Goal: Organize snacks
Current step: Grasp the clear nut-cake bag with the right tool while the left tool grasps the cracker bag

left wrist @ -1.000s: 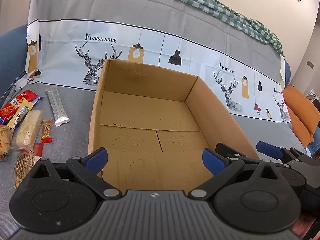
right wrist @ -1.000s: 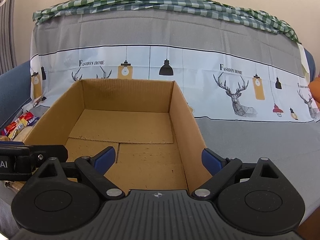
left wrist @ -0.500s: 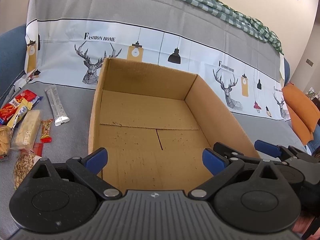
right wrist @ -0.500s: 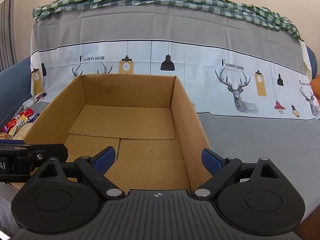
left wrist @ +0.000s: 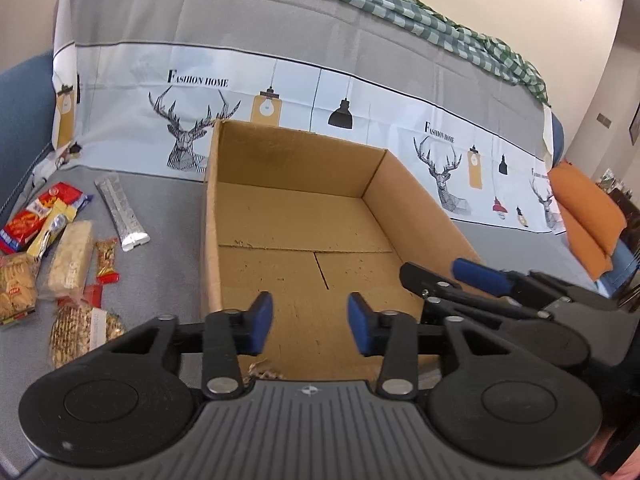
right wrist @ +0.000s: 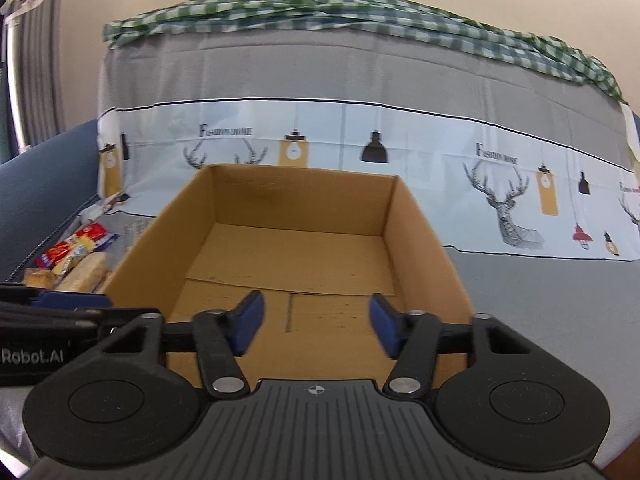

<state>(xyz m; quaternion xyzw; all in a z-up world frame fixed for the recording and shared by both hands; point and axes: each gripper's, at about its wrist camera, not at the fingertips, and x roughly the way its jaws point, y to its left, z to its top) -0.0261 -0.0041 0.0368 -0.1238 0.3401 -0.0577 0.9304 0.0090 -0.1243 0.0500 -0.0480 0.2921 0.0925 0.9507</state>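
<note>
My left gripper (left wrist: pixel 308 322) and right gripper (right wrist: pixel 314 328) hover over the empty cardboard box (left wrist: pixel 304 216), jaws closing on nothing; light, crinkly snacks (left wrist: pixel 68 256) crowd the sofa seat's left edge, best pinched mid-packet

Your two wrist views are evenly and softly lit, bright enough to read print, with no hard shadows. A faint dark smudge of shade sits on the far inner wall of the cardboard box (left wrist: pixel 296 160). Fisheye distortion bows the sofa back (right wrist: pixel 360 64) and darkens the corners. Your right view is slightly blurred; the left is sharper. No glare shows.
</note>
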